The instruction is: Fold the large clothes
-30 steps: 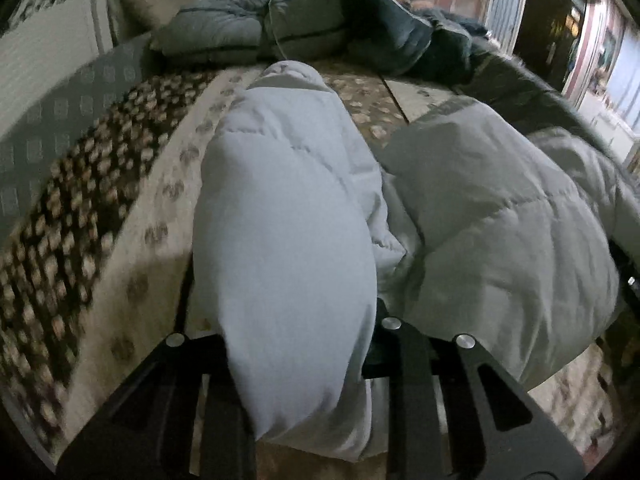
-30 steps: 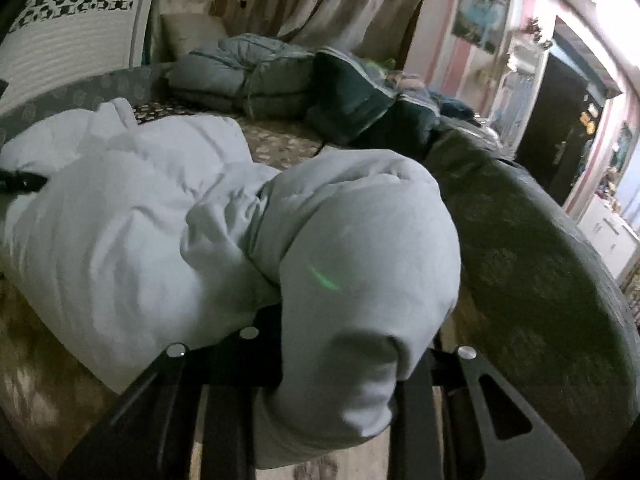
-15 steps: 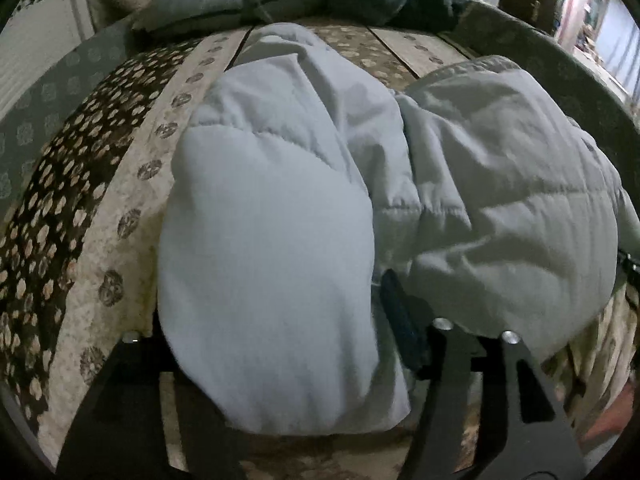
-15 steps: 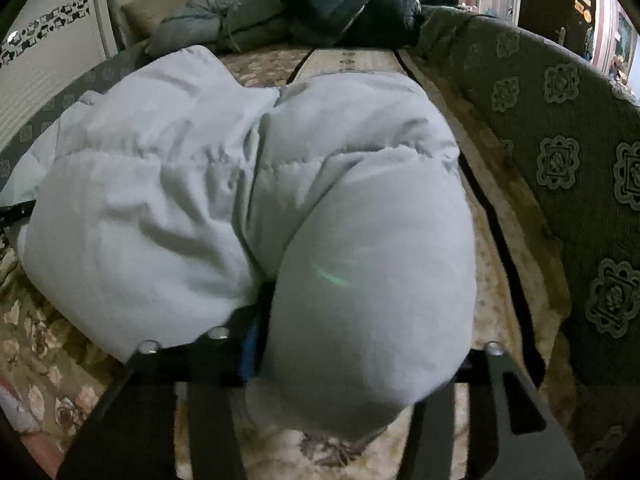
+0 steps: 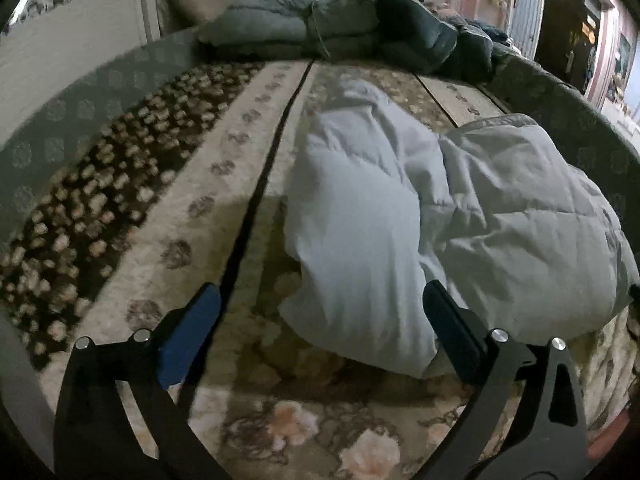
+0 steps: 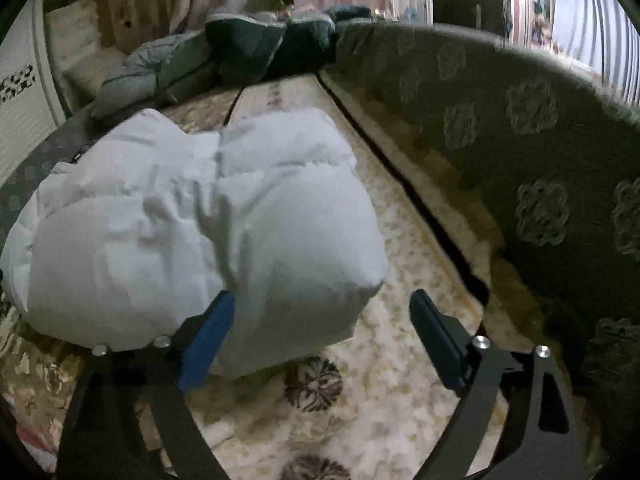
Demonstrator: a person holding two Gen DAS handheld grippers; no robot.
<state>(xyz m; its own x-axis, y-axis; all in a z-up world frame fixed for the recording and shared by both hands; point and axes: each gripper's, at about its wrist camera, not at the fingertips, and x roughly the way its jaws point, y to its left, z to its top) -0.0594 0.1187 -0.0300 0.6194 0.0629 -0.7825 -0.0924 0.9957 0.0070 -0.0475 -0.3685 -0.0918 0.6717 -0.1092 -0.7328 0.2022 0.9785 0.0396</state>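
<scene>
A pale grey padded jacket (image 5: pixel 400 216) lies folded in a bundle on the patterned sofa seat (image 5: pixel 192 216). It also shows in the right wrist view (image 6: pixel 208 232). My left gripper (image 5: pixel 320 328) is open, with the jacket's near end lying between its blue-padded fingers (image 5: pixel 192 332); it grips nothing. My right gripper (image 6: pixel 320 332) is open just in front of the jacket's right end, and its left finger (image 6: pixel 208 340) overlaps the fabric edge.
A pile of dark blue and grey padded jackets (image 5: pixel 344 28) lies at the far end of the sofa, also in the right wrist view (image 6: pixel 240 52). The grey patterned sofa back (image 6: pixel 540 168) rises on the right. A white cabinet (image 5: pixel 80 40) stands at left.
Both grippers have opened and let go of the jacket, then drawn back from it. The jacket now rests on the seat by itself.
</scene>
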